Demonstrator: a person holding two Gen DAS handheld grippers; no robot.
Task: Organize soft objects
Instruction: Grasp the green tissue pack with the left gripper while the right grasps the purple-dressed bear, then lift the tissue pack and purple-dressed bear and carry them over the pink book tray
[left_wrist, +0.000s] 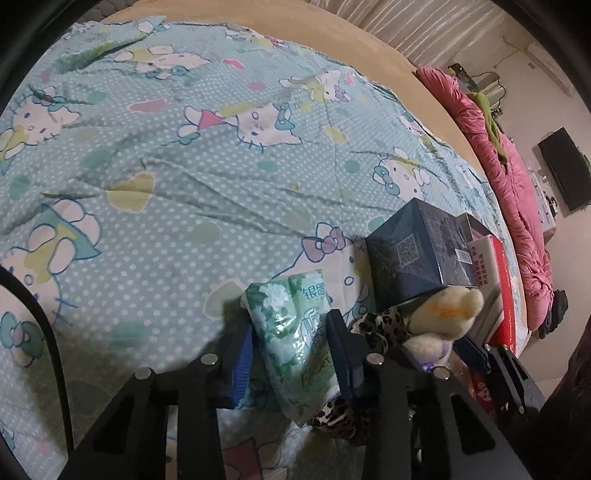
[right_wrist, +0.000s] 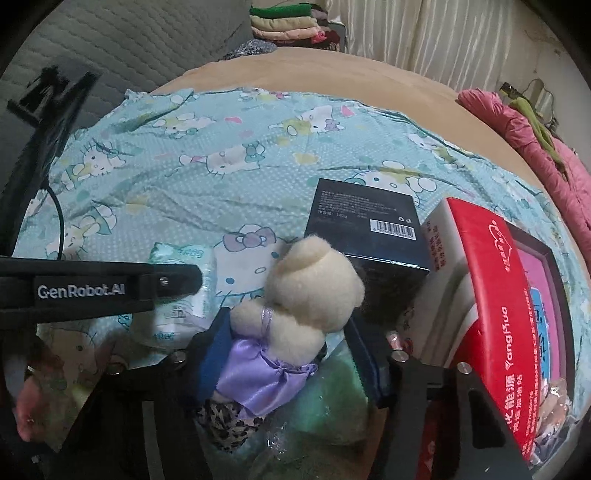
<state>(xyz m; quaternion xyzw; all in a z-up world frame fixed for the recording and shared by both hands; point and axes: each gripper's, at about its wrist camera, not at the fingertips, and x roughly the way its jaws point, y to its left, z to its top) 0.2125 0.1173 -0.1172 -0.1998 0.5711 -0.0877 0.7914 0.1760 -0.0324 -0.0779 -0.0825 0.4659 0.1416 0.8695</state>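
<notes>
A green flowered tissue pack (left_wrist: 295, 325) lies on the cartoon-cat sheet (left_wrist: 166, 184), and my left gripper (left_wrist: 291, 362) is shut on it, one blue pad at each side. In the right wrist view the pack (right_wrist: 184, 306) shows behind the left gripper's finger (right_wrist: 177, 278). A cream plush bear (right_wrist: 314, 280) in a purple satin dress sits upright between the pads of my right gripper (right_wrist: 284, 354), which is shut on its body. The bear (left_wrist: 443, 306) lies right of the pack. A leopard-print plush (left_wrist: 384, 325) lies beneath it.
A dark blue box (right_wrist: 365, 218) and a red-and-white box (right_wrist: 495, 295) stand right behind the bear. A pink quilt (left_wrist: 509, 177) lies along the bed's far right edge. Folded clothes (right_wrist: 284, 22) are stacked beyond the bed. A person's hand (right_wrist: 26, 398) shows at lower left.
</notes>
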